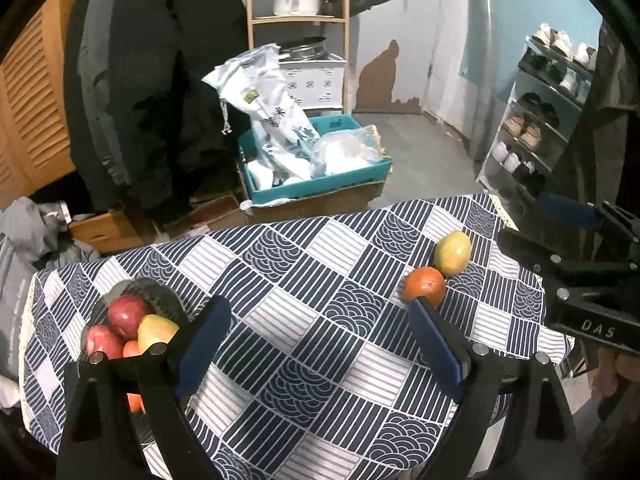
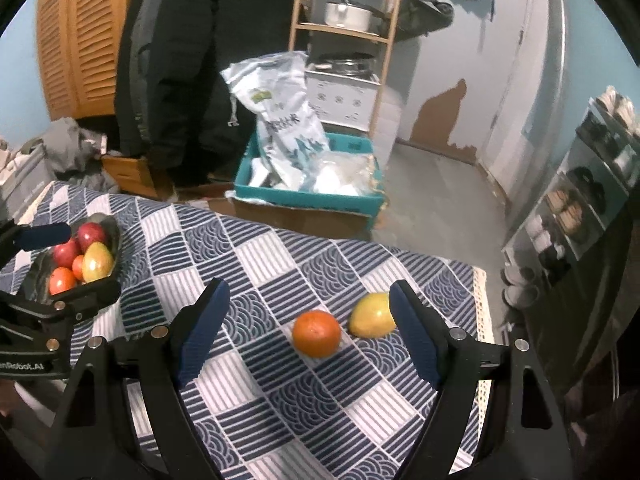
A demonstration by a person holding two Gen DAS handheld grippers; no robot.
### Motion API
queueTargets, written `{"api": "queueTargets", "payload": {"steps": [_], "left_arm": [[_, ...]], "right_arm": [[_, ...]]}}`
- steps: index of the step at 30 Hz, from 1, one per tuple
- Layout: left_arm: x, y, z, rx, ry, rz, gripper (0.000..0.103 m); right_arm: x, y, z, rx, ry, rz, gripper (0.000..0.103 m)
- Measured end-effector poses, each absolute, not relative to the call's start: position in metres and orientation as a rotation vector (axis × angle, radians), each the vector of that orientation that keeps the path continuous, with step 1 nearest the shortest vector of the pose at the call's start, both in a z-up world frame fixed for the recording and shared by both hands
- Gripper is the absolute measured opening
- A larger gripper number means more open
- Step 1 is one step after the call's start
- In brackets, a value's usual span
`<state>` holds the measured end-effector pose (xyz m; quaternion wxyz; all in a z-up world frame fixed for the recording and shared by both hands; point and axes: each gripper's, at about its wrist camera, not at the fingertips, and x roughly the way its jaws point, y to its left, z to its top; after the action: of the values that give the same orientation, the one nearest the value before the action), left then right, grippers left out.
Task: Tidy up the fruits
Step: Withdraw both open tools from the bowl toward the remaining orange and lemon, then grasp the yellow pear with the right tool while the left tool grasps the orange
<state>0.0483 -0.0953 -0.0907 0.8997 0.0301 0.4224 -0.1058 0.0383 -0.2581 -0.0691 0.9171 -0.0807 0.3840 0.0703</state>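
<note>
Two loose fruits lie on the worktop (image 2: 280,400), which is covered with a blue-and-white patterned cloth: an orange (image 2: 316,333) and, just beside it toward the far right corner, a yellow-green mango (image 2: 371,315). The two look to be touching or nearly so.

Seen from the right wrist, the right gripper (image 2: 308,330) hangs over them with its jaws spread apart and nothing clasped. The orange sits in the gap between the blue pads, nearer the right one, and the mango lies against the tip of the right pad as the view has it; whether pad and mango actually touch cannot be told.

From the left wrist, the left gripper (image 1: 316,344) also stands released and empty, with only bare cloth between its fingers. The orange (image 1: 425,286) shows just past the tip of its right finger, and the mango (image 1: 453,253) beyond that. A dark bowl (image 1: 160,294) sits at the left end of the worktop, partly behind the left finger, holding red apples (image 1: 127,315), a yellow-green fruit and some orange ones.

The right wrist view shows the bowl (image 2: 114,236) more fully, with its fruit heaped inside, and the left gripper's body crossing in front of it. The left wrist view alone shows a shoe rack (image 1: 536,120) by the right wall in clear detail.
</note>
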Motion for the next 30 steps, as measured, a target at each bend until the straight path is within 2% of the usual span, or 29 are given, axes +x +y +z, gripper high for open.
{"api": "queueTargets", "payload": {"steps": [12, 30], "left_arm": [[0.064, -0.128, -0.105, 0.106, 0.902, -0.250, 0.092], [0.134, -0.148, -0.155, 0.074, 1.020, -0.252, 0.092]], "right_arm": [[0.048, -0.302, -0.084, -0.118, 0.837, 0.068, 0.081], [0.121, -0.346, -0.157, 0.003, 1.095, 0.031, 0.081]]}}
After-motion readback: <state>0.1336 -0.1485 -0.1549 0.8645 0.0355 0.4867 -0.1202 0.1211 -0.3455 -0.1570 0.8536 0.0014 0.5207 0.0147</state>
